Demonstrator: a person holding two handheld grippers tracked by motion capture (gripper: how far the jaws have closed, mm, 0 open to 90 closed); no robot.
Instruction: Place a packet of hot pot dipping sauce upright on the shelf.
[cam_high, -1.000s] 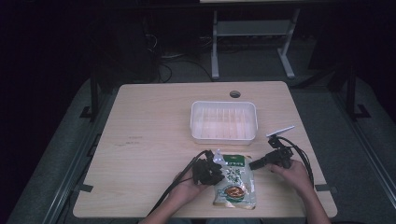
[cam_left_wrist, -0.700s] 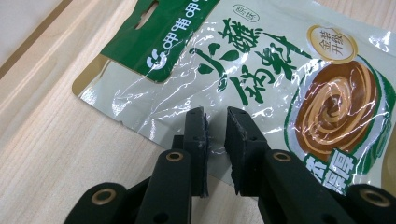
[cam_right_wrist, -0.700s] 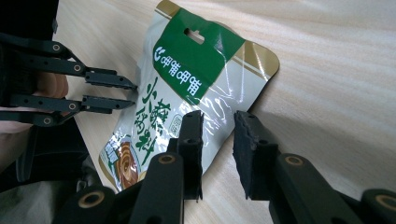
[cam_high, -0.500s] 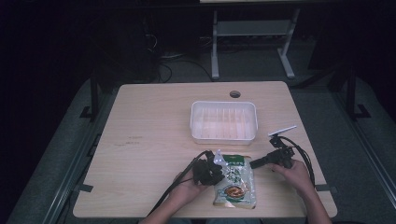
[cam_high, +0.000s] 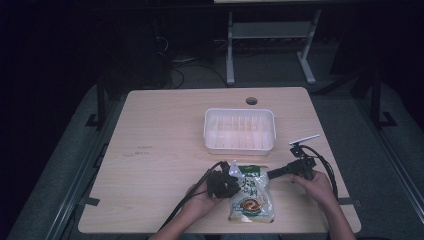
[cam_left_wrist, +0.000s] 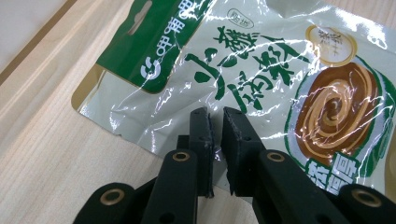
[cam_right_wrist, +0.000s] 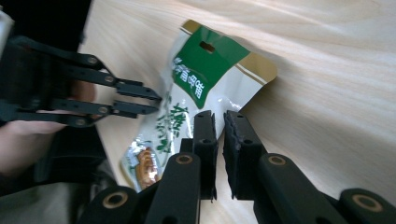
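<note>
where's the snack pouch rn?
High view: the snack pouch lies flat at the table's near edge, between the left gripper and right gripper, just in front of the white tray.

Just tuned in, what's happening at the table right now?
A person holds a gripper in each hand over a green and silver food pouch lying flat near the table's front edge. The left gripper and the right gripper both sit at the pouch's edges with jaws nearly together; whether either pinches the film is unclear. A white tray sits beyond it.
</note>
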